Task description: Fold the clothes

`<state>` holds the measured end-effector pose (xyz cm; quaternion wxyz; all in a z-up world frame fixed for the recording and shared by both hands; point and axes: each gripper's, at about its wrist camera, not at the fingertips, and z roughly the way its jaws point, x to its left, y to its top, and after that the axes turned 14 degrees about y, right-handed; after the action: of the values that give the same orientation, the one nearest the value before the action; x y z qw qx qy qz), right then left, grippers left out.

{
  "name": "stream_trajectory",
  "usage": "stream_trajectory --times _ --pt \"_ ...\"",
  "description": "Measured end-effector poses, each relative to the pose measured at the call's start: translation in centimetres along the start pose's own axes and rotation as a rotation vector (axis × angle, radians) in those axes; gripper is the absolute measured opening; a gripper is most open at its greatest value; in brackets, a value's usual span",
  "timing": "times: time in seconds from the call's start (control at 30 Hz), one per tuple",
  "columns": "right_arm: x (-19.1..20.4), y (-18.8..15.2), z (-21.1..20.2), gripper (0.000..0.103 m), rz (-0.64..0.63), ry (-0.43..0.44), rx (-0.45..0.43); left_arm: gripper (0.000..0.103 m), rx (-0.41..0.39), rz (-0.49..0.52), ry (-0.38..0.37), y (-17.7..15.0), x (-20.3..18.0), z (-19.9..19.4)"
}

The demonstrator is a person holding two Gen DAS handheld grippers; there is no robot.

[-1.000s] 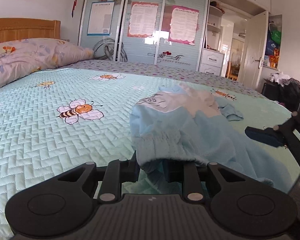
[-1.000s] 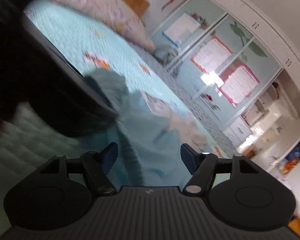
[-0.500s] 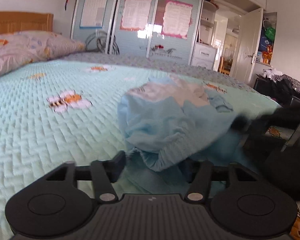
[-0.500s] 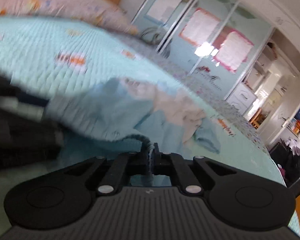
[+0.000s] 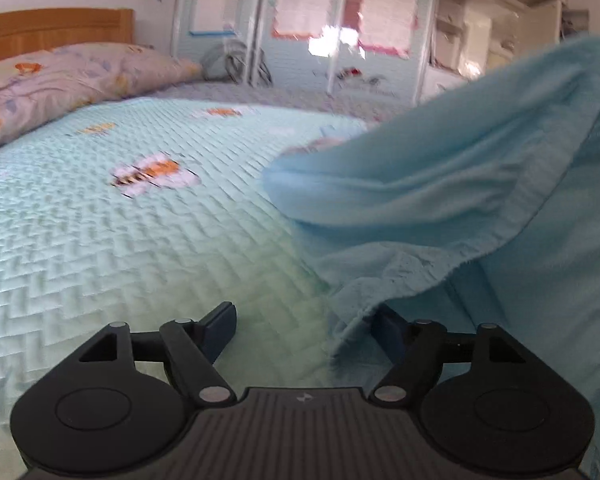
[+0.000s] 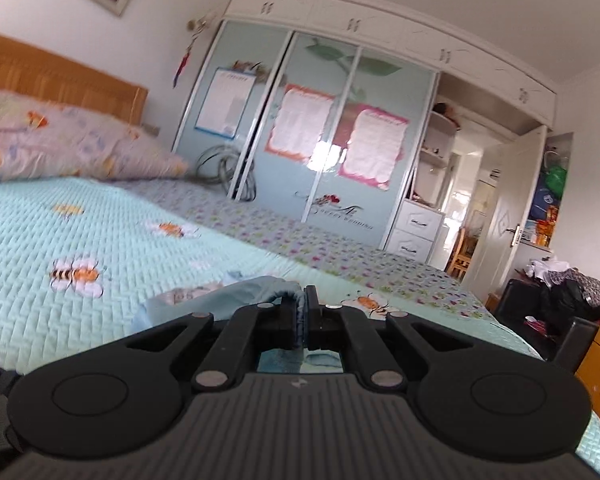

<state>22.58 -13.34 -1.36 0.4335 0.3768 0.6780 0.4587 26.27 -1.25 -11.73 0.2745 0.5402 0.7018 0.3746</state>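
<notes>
- On a bed [image 5: 100,248] covered by a pale green quilted spread printed with cartoon bees, a light blue garment [image 5: 440,184] is partly lifted off the surface. Its exact kind cannot be told.
- The right hand-held gripper [image 6: 303,320] has its two fingers pressed together on a gathered, elastic-looking edge of the light blue garment [image 6: 260,292], pinching a thin fold of cloth between them.
- In the left wrist view, the cloth rises toward the upper right and hangs as a slack, sagging sheet, its lower part trailing on the bed.
- The left hand-held gripper [image 5: 300,322] has its fingers spread wide and holds nothing. A loose hem of the garment droops just in front of its right finger [image 5: 388,326]; whether it touches is unclear.
- The garment is bunched, not flat or folded.
- Behind the bed stand a pillow [image 6: 72,148], a wooden headboard [image 6: 60,80] and a wardrobe [image 6: 320,148] with sliding doors carrying posters.
- Risk: the pinch holds only a narrow edge, so a quick pull could let the cloth slip free and drop in a heap.
- Risk: held at one point, the garment may twist or fold on itself, leaving creases or a crooked fold.
- Risk: the left hand-held gripper, closing on the drooping hem, could catch two layers or the bed cover beneath.
</notes>
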Motion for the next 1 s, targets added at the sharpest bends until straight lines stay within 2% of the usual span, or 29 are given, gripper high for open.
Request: stream_trajectory --times 0.17,0.2,0.23,0.27,0.3,0.33,0.43,0.57,0.6,0.7,0.77,0.87,1.0 --pt "0.0 0.8 -0.8 0.004 -0.001 -0.003 -0.037 0.077 0.007 -0.035 0.033 1.2 0.7 0.9" --pt "-0.2 1.2 -1.0 0.004 -0.005 -0.009 -0.050 0.071 0.009 -0.041 0.039 1.4 0.8 1.1" --pt "-0.4 1.6 -1.2 0.004 -0.010 -0.020 -0.067 0.055 0.010 -0.048 0.046 1.7 0.9 1.3" --pt "-0.6 1.9 -1.4 0.004 -0.015 -0.031 -0.083 0.043 0.012 -0.055 0.052 1.9 1.1 1.5" --pt "-0.8 2.2 -1.6 0.004 -0.023 -0.049 -0.097 0.018 0.013 -0.062 0.059 2.2 1.2 1.7" --pt "-1.1 2.3 -1.8 0.004 -0.034 -0.074 -0.110 0.004 0.015 -0.069 0.065 2.4 1.3 1.9" --pt "-2.4 2.4 -1.9 0.004 -0.021 -0.117 -0.113 0.003 0.004 -0.089 0.084 3.3 2.0 2.1" --pt "-2.7 2.4 -2.4 0.004 -0.006 -0.120 -0.117 0.002 -0.174 -0.104 0.102 7.1 5.3 -1.4" --pt "-2.5 2.5 -2.7 0.004 -0.001 -0.116 -0.122 0.002 -0.236 -0.100 0.113 7.7 6.1 -2.7" --pt "-1.9 2.5 -4.5 0.004 0.020 -0.110 -0.140 0.002 -0.523 -0.047 0.193 7.3 8.8 -9.9" --pt "-1.3 1.9 -6.6 0.004 0.041 -0.105 -0.141 0.003 -0.629 -0.057 0.242 6.1 11.2 -13.9" --pt "0.3 0.3 -10.1 0.004 0.031 -0.086 -0.129 0.006 -0.608 -0.038 0.259 4.0 12.1 -15.6" --pt "3.2 -1.9 -13.3 0.004 -0.020 -0.021 -0.065 0.011 -0.580 -0.014 0.281 1.2 13.3 -17.9"
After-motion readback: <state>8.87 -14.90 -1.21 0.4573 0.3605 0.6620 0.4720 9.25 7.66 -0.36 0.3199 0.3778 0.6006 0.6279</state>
